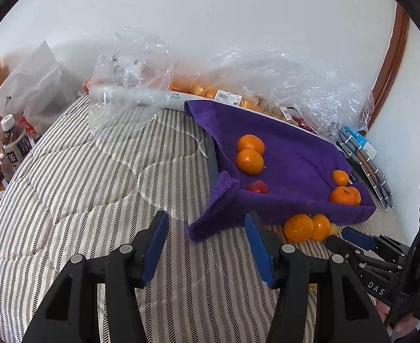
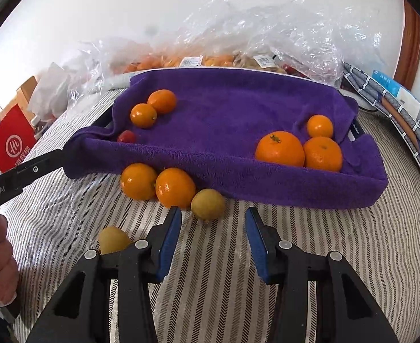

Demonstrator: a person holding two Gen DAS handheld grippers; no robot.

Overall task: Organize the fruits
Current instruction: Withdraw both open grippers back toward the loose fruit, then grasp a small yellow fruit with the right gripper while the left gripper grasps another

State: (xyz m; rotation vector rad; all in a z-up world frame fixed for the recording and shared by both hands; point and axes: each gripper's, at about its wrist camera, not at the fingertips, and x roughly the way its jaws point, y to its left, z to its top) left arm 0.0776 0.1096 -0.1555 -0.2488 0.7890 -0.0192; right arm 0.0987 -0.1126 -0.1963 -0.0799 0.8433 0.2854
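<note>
Blue-padded right gripper (image 2: pixel 212 237): spread, empty, low over striped quilt (image 2: pixel 310 228), aimed at yellowish fruit (image 2: pixel 207 203).
Left gripper (image 1: pixel 207 245): spread, empty, facing towel corner.
Ahead: two oranges (image 2: pixel 157 184) touching purple towel (image 2: pixel 232 105) edge; second yellowish fruit (image 2: pixel 113 240) beside left finger.
On towel: five oranges, one red fruit (image 2: pixel 126 136).
Behind: crumpled plastic bags (image 2: pixel 267 28) with more fruit.

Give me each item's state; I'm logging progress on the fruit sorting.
Left gripper: open, empty.
Right gripper: open, empty.
Towel: draped over the tray, holding five oranges and one red fruit.
Two oranges: on the bed, touching the towel's front edge.
Two yellow fruits: on the bed, outside the tray.
Plastic bags: crumpled, fruit inside.
</note>
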